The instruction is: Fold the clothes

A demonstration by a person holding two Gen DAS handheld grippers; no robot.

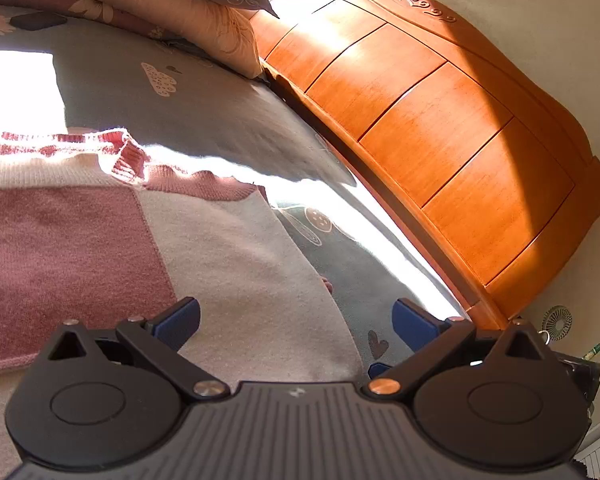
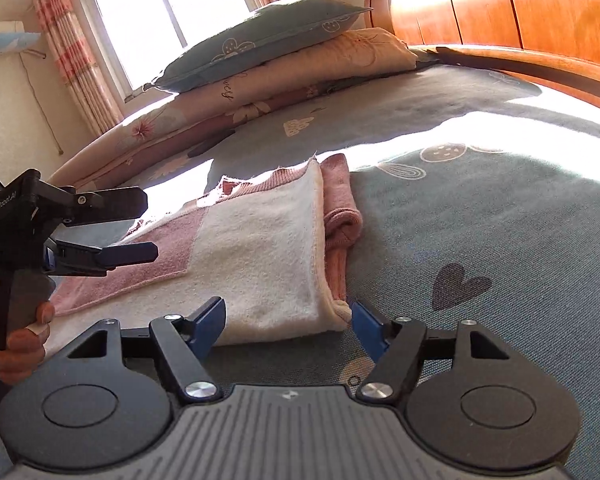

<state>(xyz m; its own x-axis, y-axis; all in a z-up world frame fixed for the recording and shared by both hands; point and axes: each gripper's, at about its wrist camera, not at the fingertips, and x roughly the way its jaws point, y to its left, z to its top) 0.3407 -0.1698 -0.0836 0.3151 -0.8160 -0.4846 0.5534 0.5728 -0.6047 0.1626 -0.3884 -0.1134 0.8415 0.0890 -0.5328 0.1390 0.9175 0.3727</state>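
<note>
A pink and white knitted sweater [image 1: 228,264] [image 2: 260,240] lies folded flat on the bed, with a pink sleeve tucked along its right edge in the right wrist view. My left gripper [image 1: 298,322] hangs open just above its white part, nothing between the blue pads [image 1: 178,324]. In the right wrist view this left gripper [image 2: 146,226] hovers over the sweater's left side, jaws apart. My right gripper [image 2: 288,326] is open at the sweater's near edge. The folded corner sits between its pads [image 2: 212,322] without being bunched or squeezed.
The grey-blue patterned bed sheet [image 1: 220,120] [image 2: 480,220] spreads around the sweater. A wooden headboard [image 1: 440,128] [image 2: 540,8] bounds the bed. Stacked pillows [image 1: 180,12] [image 2: 268,44] lie near it. A window [image 2: 160,12] is behind. A person's hand [image 2: 20,344] grips the left handle.
</note>
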